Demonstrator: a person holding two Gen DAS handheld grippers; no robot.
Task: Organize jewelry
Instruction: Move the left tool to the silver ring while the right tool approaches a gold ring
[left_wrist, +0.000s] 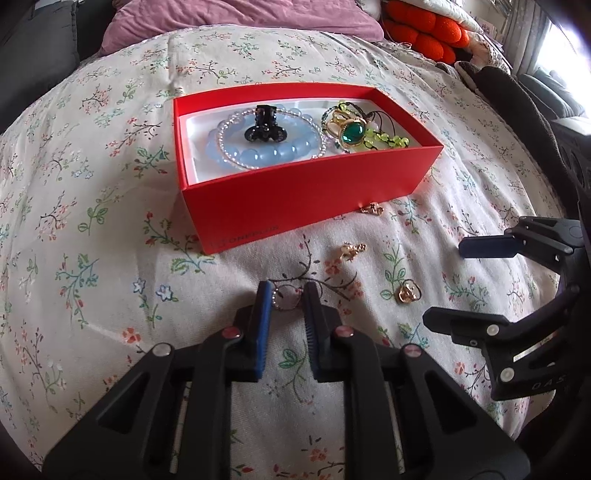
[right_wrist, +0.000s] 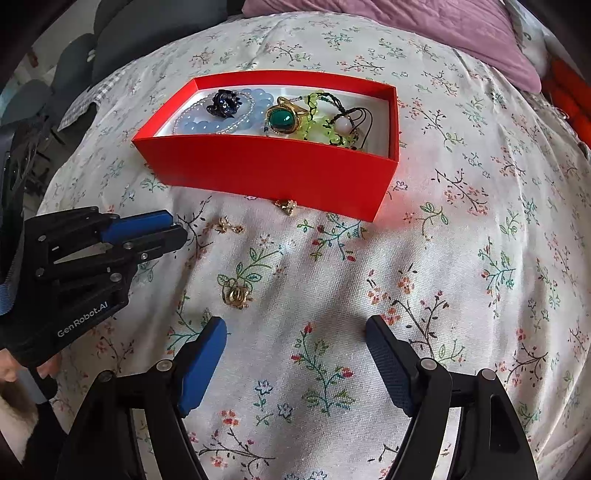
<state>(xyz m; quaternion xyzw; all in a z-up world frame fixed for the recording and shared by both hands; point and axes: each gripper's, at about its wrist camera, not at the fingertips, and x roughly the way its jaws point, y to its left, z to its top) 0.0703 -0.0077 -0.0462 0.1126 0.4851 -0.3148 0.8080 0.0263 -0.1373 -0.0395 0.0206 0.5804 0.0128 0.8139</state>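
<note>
Left wrist view: a thin ring lies on the floral bedspread between the fingertips of the left gripper. Its jaws stand narrow, one pad at each side of the ring; whether the pads press it cannot be told. No earlier view is at hand, so only the present stance is recorded.

Right of it, three gold pieces lie loose on the cloth: a gold ring near the right gripper, a small gold charm farther up, and a gold earring just beside the near wall of the red box. The right gripper's jaws stand wide apart with nothing between them; in the right wrist view the gold ring lies ahead of its left fingertip, apart from it.

The box stands open. Inside lie a blue bead bracelet, a black hair claw on top of it, a green-stone ring and yellow-green beads on cord.

Bare cloth is open on the near side of the box and to its left. A pink pillow lies beyond the far edge.

Writing: "ONEPLUS" on the box wall, faint; "GenRobot.AI" on the left gripper's body in the right wrist view.
</note>
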